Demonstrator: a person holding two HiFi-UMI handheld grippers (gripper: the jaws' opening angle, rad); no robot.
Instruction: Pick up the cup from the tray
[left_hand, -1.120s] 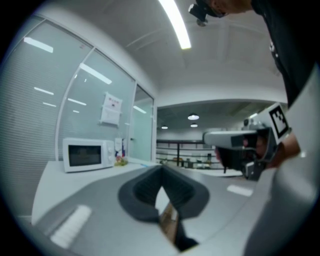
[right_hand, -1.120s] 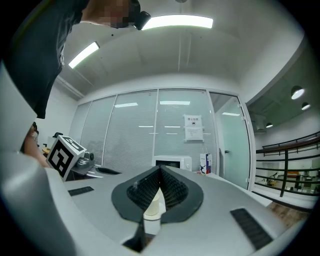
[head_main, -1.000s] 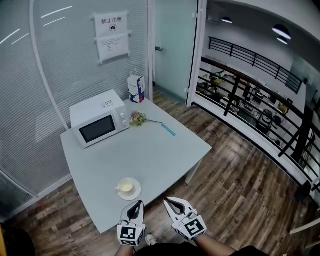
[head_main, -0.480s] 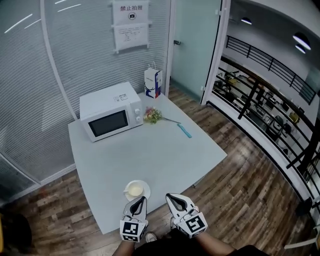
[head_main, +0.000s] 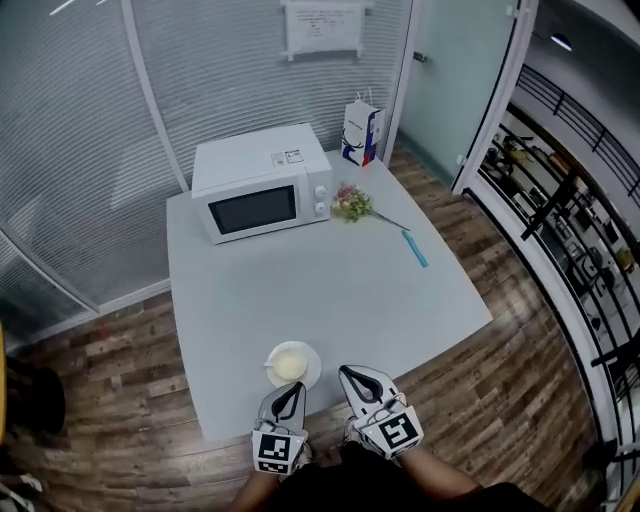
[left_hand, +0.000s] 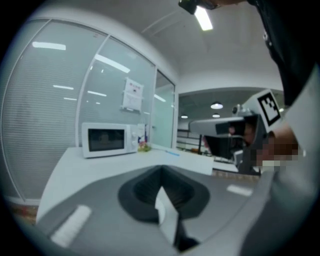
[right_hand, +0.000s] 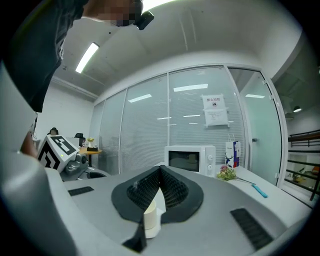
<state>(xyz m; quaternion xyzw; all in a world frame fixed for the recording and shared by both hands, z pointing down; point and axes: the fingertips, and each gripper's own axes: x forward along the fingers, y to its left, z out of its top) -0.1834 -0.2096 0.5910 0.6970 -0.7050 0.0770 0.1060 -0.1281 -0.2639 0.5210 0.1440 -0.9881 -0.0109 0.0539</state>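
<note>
A cream cup (head_main: 288, 364) sits on a small white saucer (head_main: 312, 366) close to the front edge of the grey table (head_main: 330, 290). My left gripper (head_main: 291, 389) hangs just in front of the saucer, its tips almost at the rim, jaws shut and holding nothing. To its right, my right gripper (head_main: 349, 373) reaches over the table edge, also shut and holding nothing. In the left gripper view the left gripper's (left_hand: 161, 172) jaws meet, and the right gripper's (right_hand: 160, 170) do the same in its own view. The cup shows in neither gripper view.
A white microwave (head_main: 262, 185) stands at the back of the table. Near it are a blue-and-white paper bag (head_main: 363, 132), a small bunch of flowers (head_main: 351, 203) and a blue pen (head_main: 414, 249). Glass walls stand behind and wooden floor lies around.
The head view has tipped down and moved in, so the table sits more centred. Both grippers have come closer to the cup and stay shut.
</note>
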